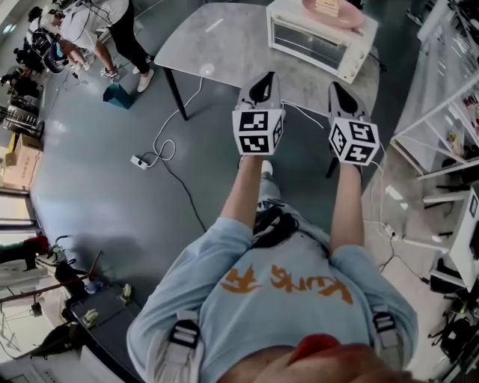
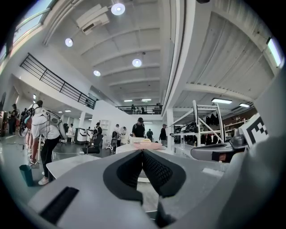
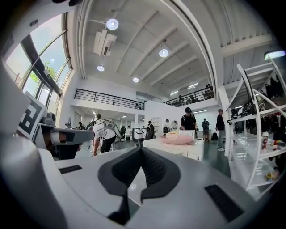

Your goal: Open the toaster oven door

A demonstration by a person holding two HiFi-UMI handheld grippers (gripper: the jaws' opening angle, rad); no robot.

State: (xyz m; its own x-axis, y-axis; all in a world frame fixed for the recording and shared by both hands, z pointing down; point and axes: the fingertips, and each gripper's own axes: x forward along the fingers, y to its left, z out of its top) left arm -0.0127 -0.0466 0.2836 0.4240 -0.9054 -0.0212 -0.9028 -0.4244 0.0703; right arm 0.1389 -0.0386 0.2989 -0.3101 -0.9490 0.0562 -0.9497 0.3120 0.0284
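Observation:
A white toaster oven (image 1: 318, 37) with a glass door stands at the far right corner of a grey table (image 1: 217, 45), a pink plate (image 1: 333, 11) on its top. My left gripper (image 1: 262, 81) and right gripper (image 1: 337, 90) are side by side above the table's near edge, both pointing level at the oven and still short of it. Both are shut with nothing between the jaws. In the right gripper view the oven (image 3: 178, 147) lies ahead past the closed right gripper (image 3: 141, 149). In the left gripper view the closed left gripper (image 2: 142, 151) partly hides the oven (image 2: 140, 145).
A white shelving rack (image 1: 449, 112) stands to the right of the table. A power strip and cable (image 1: 146, 158) lie on the floor at the left. People stand at the far left (image 1: 97, 30) and in the background (image 3: 190, 120).

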